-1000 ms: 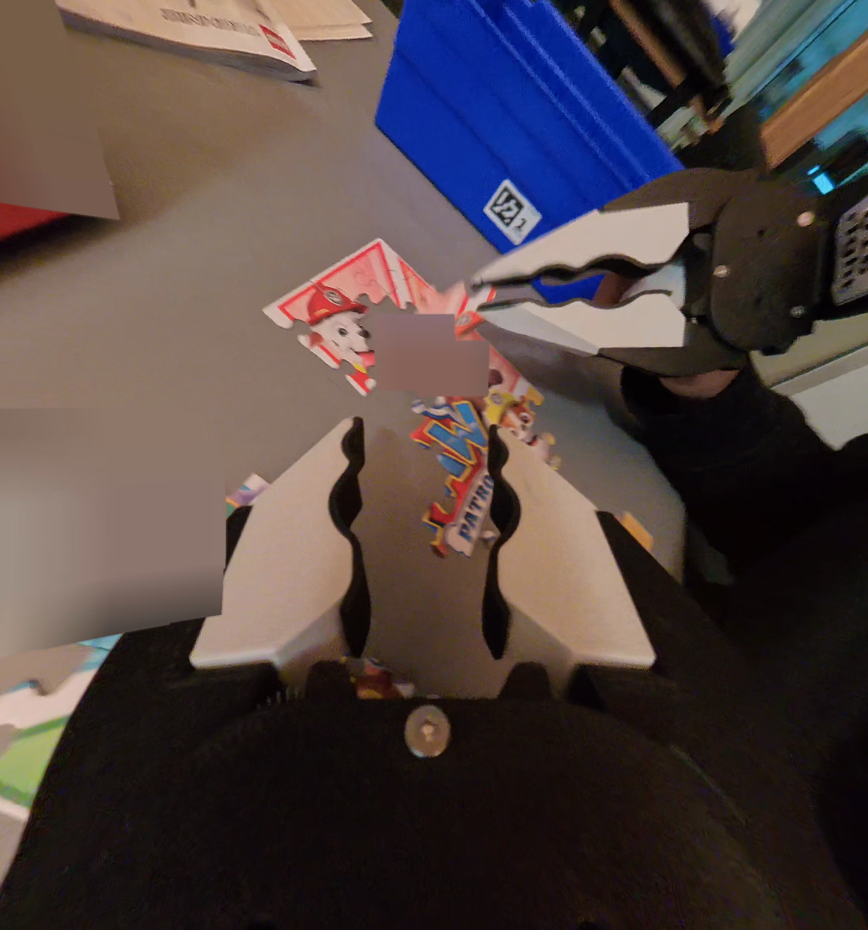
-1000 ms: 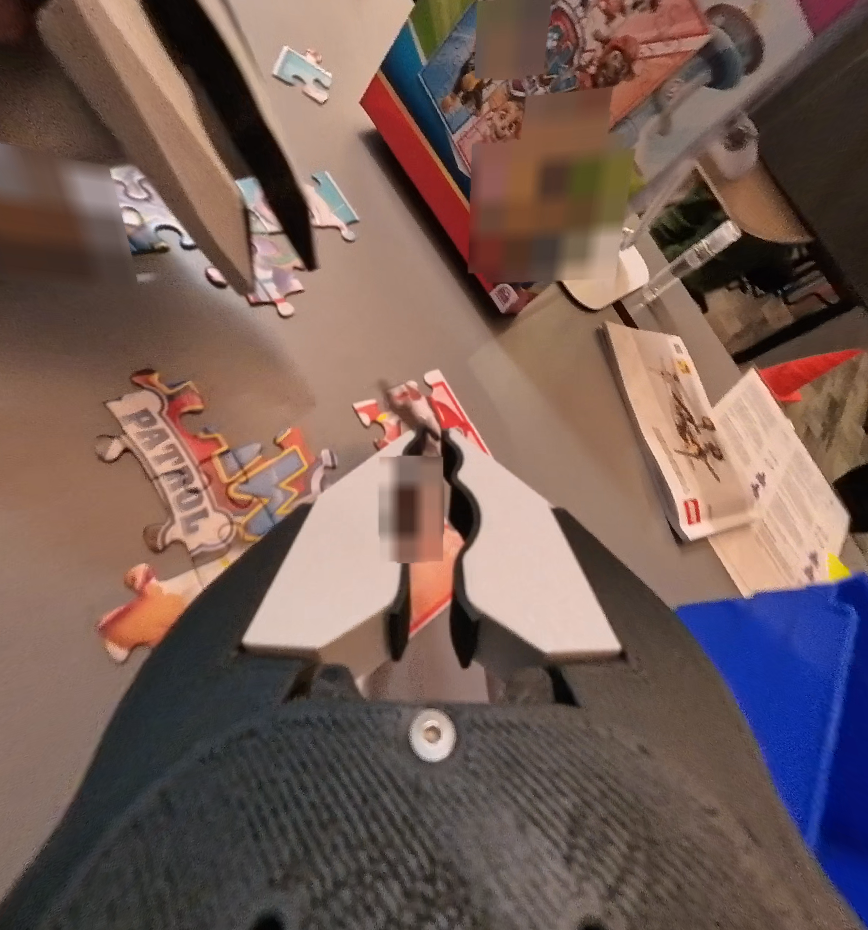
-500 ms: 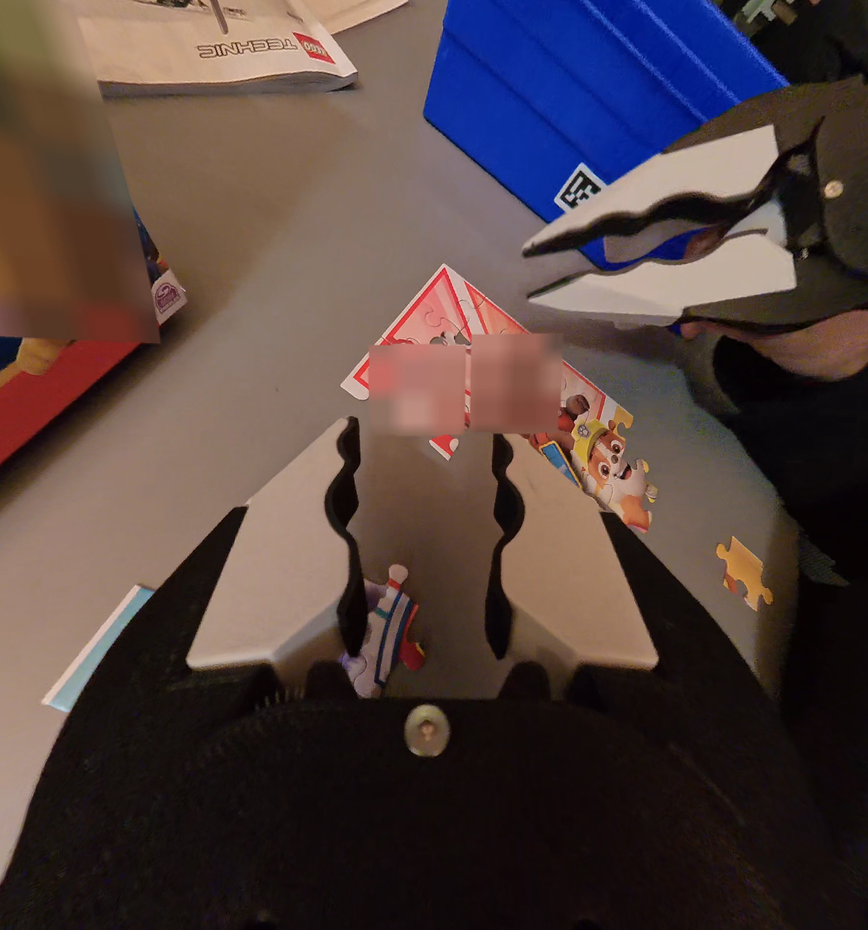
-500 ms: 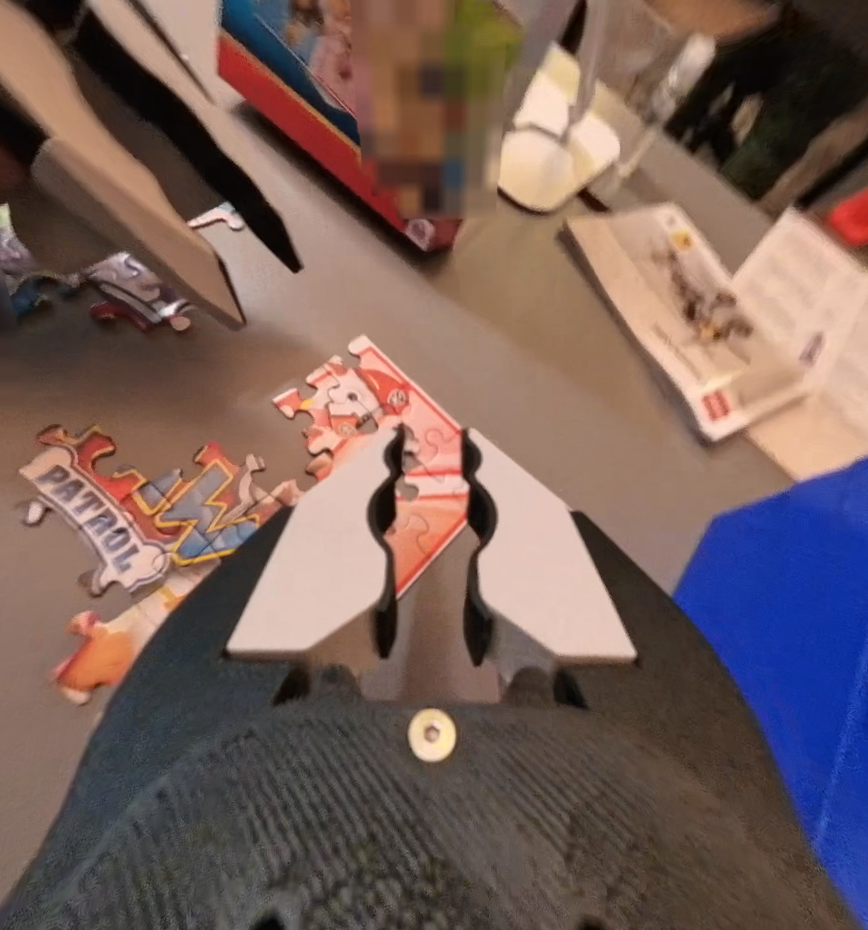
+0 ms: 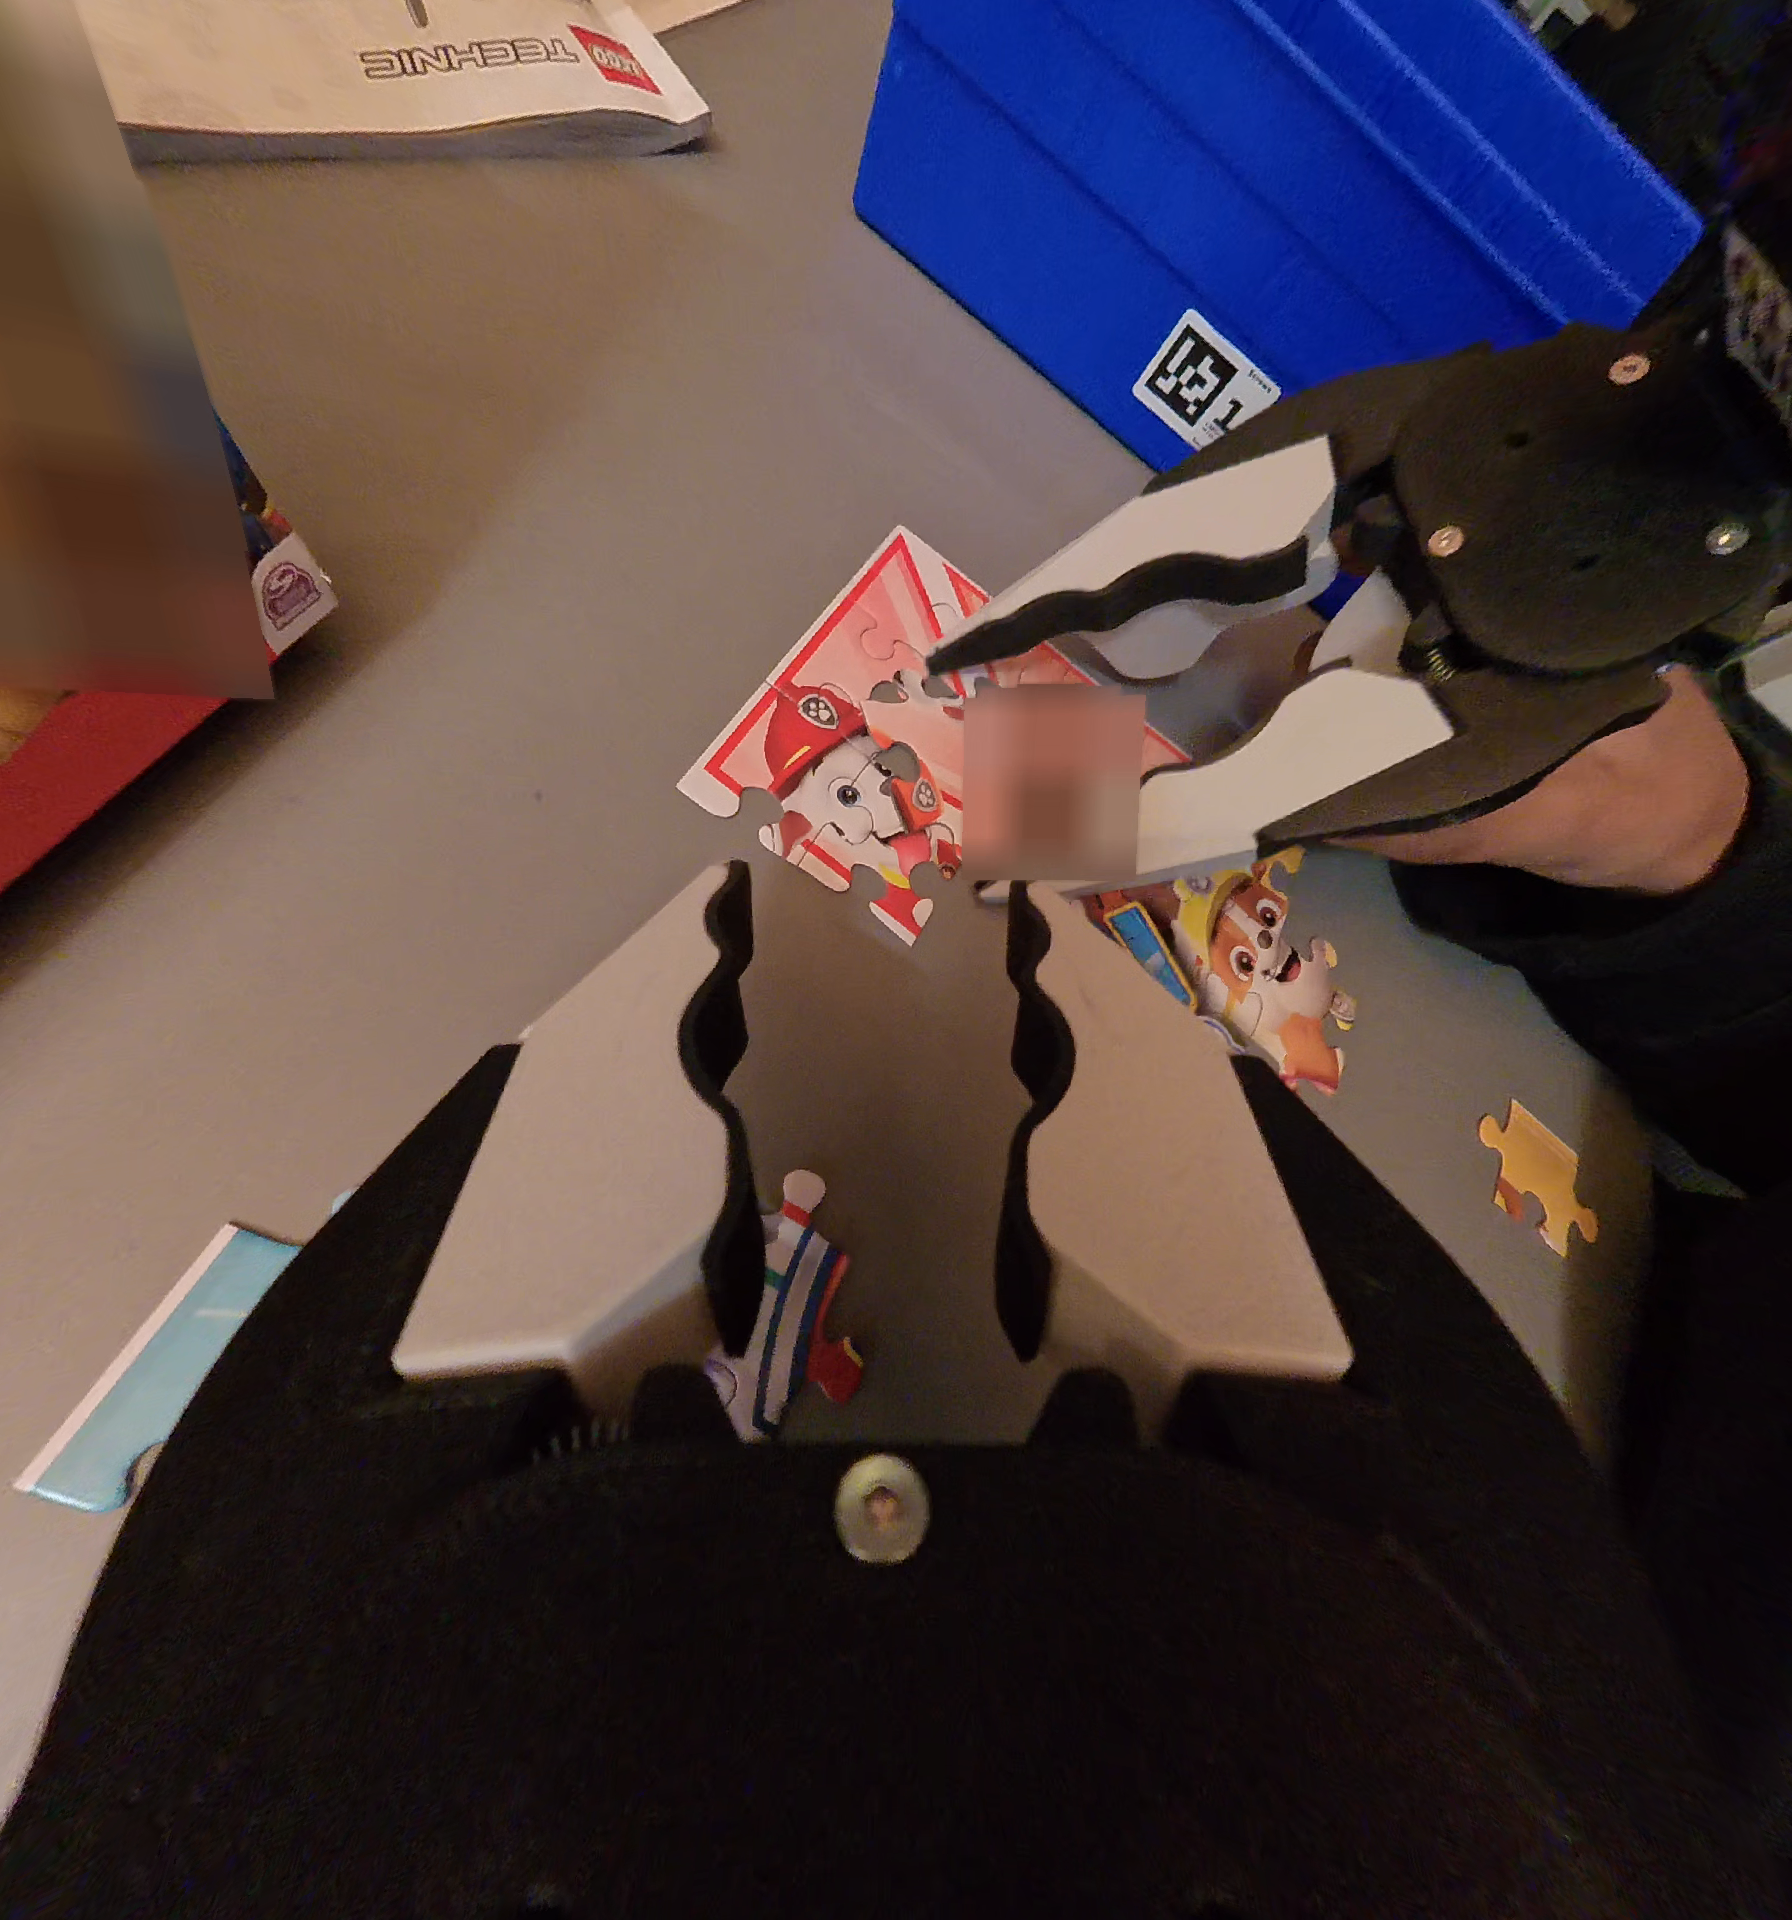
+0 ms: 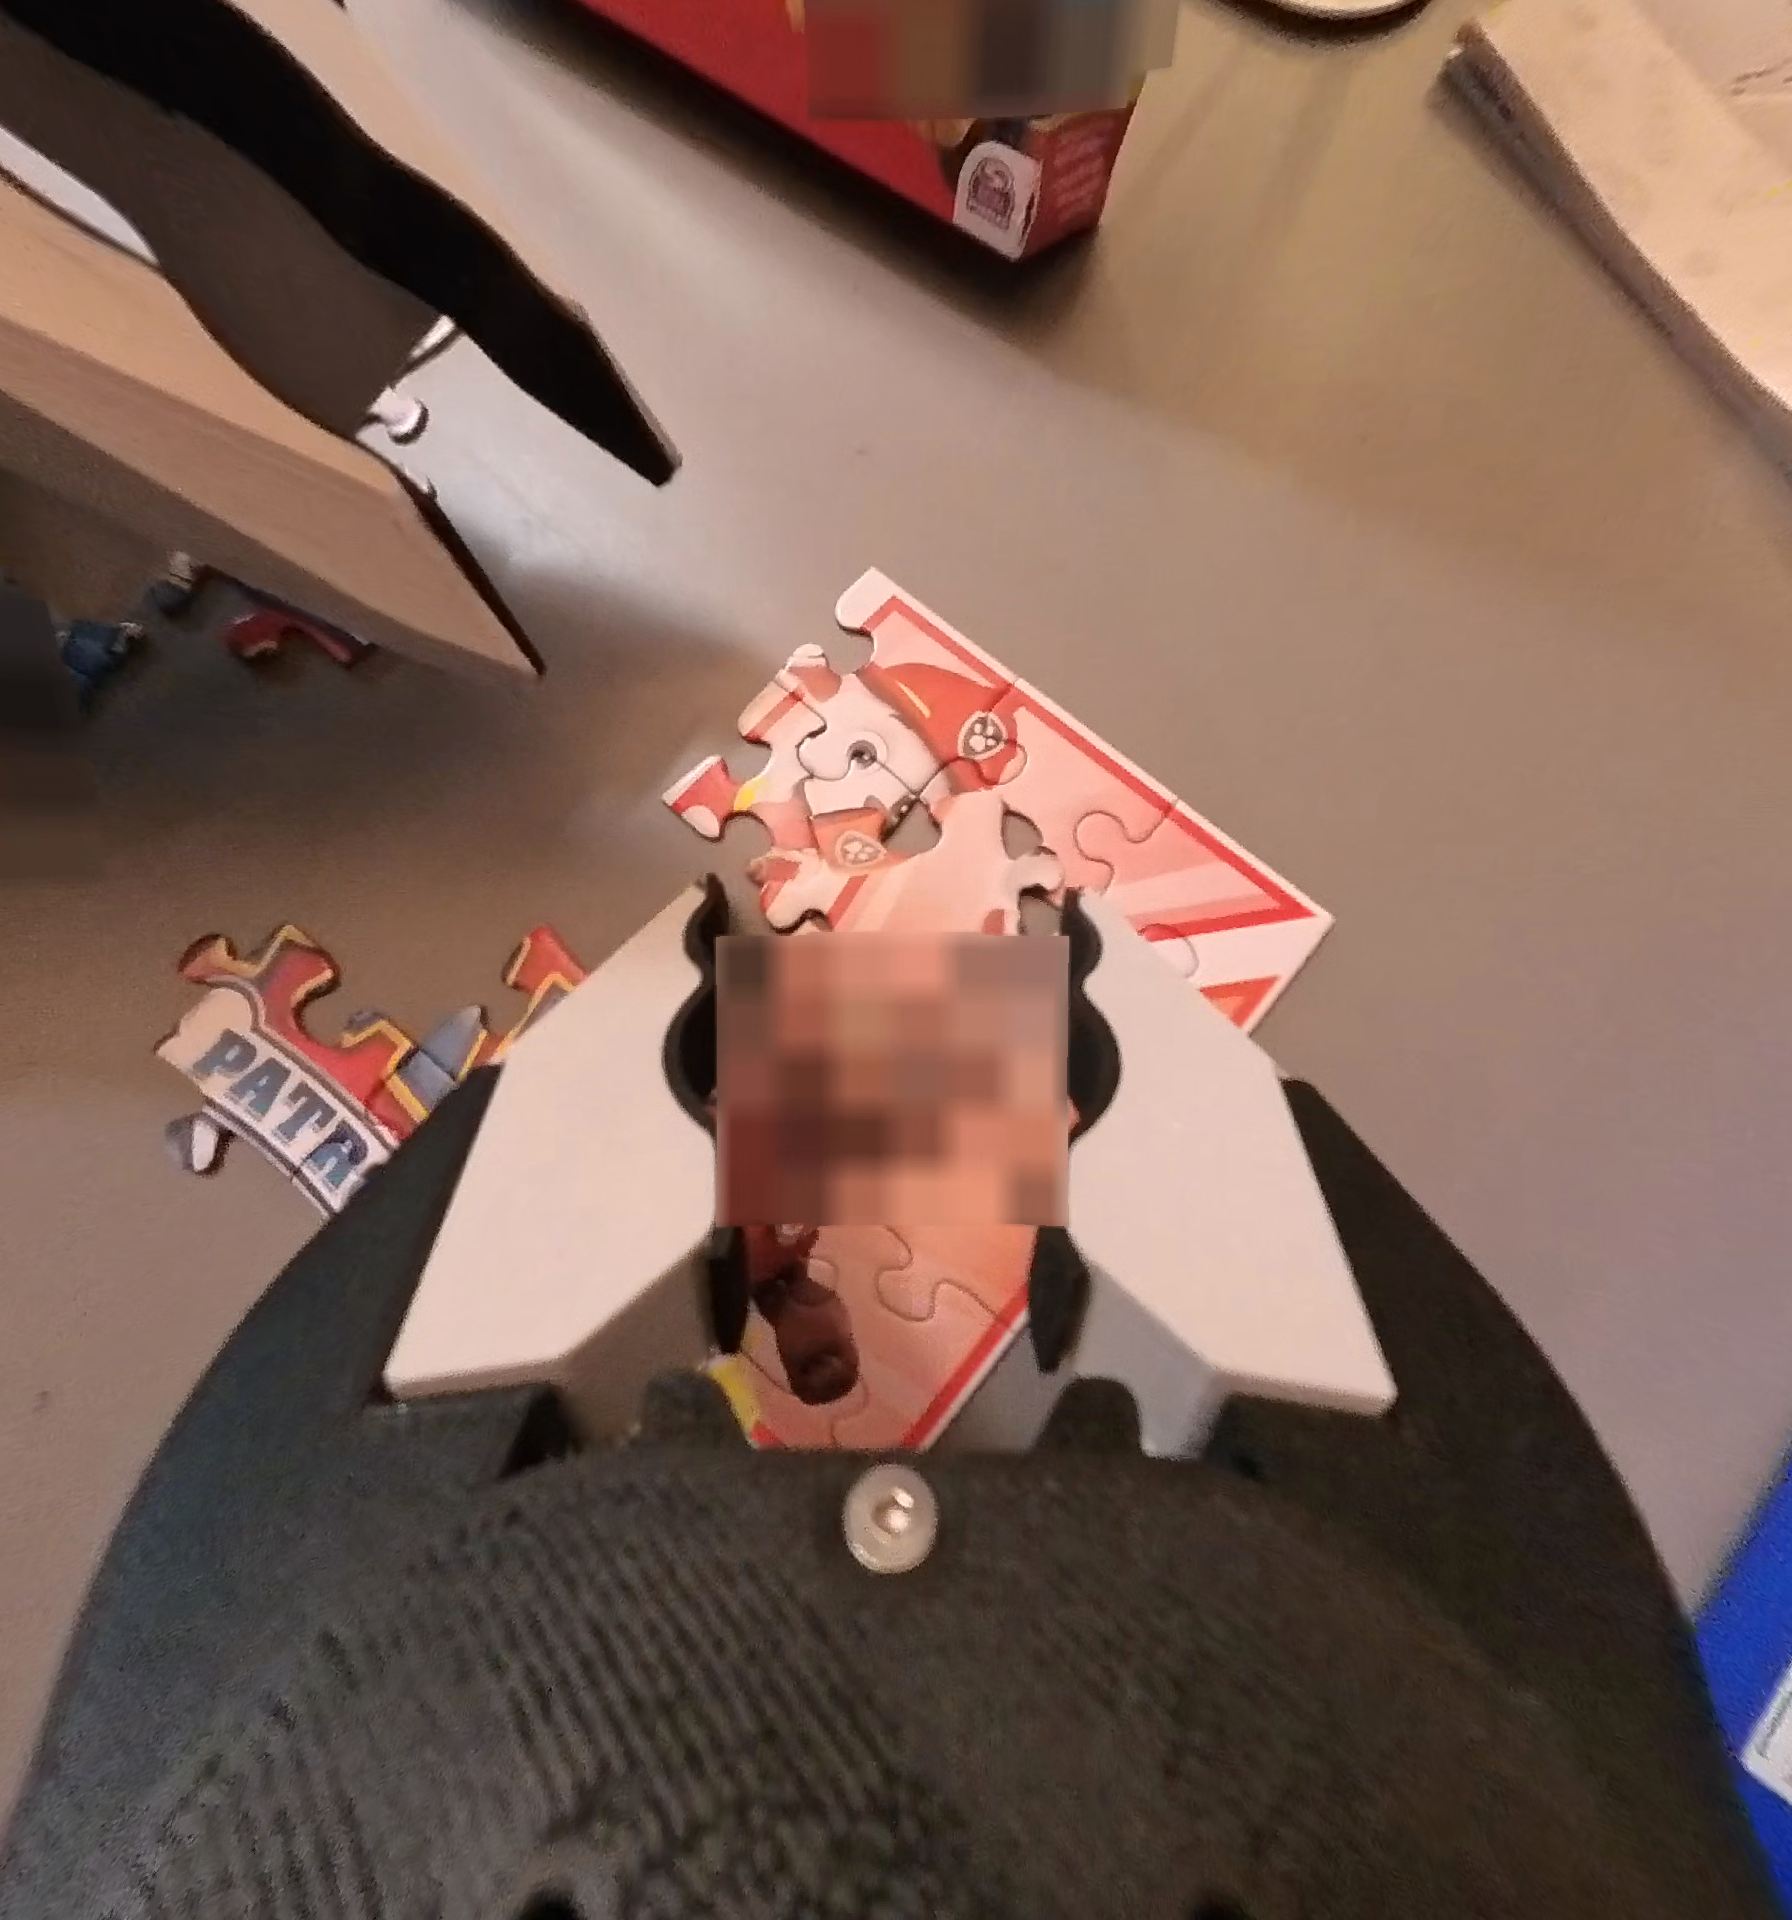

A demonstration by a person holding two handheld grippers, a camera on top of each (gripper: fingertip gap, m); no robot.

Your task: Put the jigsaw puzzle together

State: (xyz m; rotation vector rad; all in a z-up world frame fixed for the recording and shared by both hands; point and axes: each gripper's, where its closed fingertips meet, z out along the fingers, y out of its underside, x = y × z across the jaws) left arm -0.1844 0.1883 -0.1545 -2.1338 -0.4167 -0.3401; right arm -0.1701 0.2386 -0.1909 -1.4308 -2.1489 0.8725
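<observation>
A red-bordered puzzle cluster [image 5: 840, 748] showing a dog in a red helmet lies on the grey table [image 5: 507, 520]. My right gripper [image 6: 892, 909] is open wide and hovers just above this cluster [image 6: 975, 769], with nothing pressed between its pads. It also shows in the left wrist view [image 5: 985, 769], jaws apart over the cluster. My left gripper [image 5: 871, 894] is open and empty, just short of the cluster's near edge. A small loose piece [image 5: 798, 1299] lies on the table under its left finger. The left gripper also shows at the upper left of the right wrist view [image 6: 601, 566].
A blue bin [image 5: 1235, 187] stands behind the cluster, a booklet [image 5: 404, 73] at the back, and a red puzzle box [image 6: 975, 125] to one side. A yellow-helmet dog cluster [image 5: 1256, 966], an orange piece [image 5: 1536, 1174], a light blue piece [image 5: 165, 1361] and a logo cluster [image 6: 279, 1060] lie around. My left tips are roughly 8 cm from the small loose piece [image 5: 798, 1299].
My right gripper's jaws went from shut to wide open over the red-bordered cluster. My left gripper stayed open and shifted, so the loose small piece now lies beneath it.
</observation>
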